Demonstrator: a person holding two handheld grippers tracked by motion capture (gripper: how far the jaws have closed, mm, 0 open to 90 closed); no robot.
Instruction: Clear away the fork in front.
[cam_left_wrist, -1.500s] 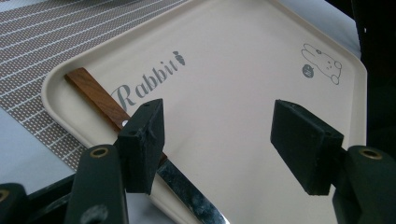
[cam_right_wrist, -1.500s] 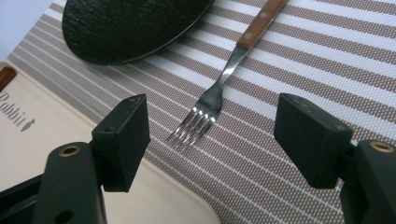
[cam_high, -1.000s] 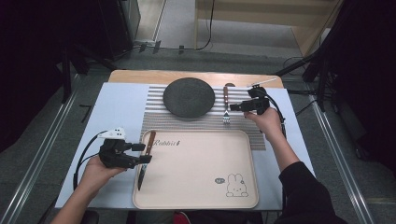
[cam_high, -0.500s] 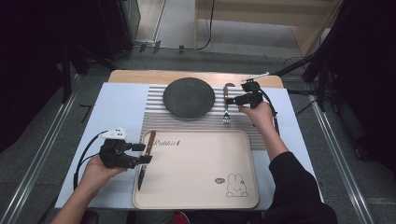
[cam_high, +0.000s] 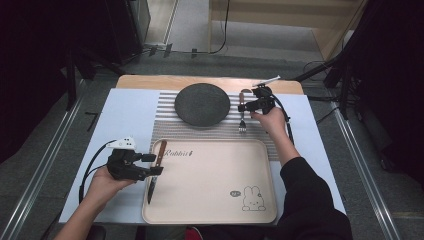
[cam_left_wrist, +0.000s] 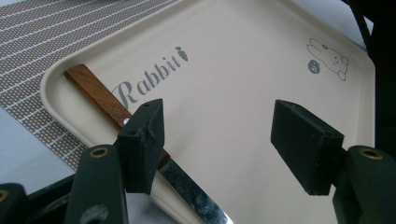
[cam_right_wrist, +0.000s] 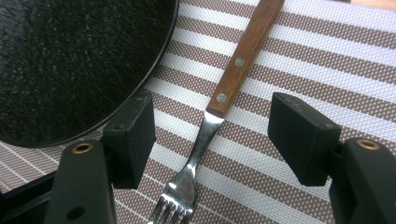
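Now, fork (cam_right_wrist: 223, 95): lies on the striped mat's right edge, beside the plate (cam_high: 202, 103).
Axis: handle far, tines near.
Right gripper (cam_right_wrist: 219, 126): nearer, straddling the neck, jaws wide, just been closing.
Left gripper (cam_left_wrist: 219, 140): wide, over the knife (cam_left_wrist: 140, 135).

The fork's (cam_right_wrist: 201, 140) tine tips run off the bottom edge, and the knife's (cam_left_wrist: 140, 135) handle passes behind a pad.

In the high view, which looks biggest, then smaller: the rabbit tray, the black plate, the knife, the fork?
1. Rabbit tray, biggest by far.
2. Black plate.
3. Knife and fork: both long and thin, and look about alike, so I won't rank them.
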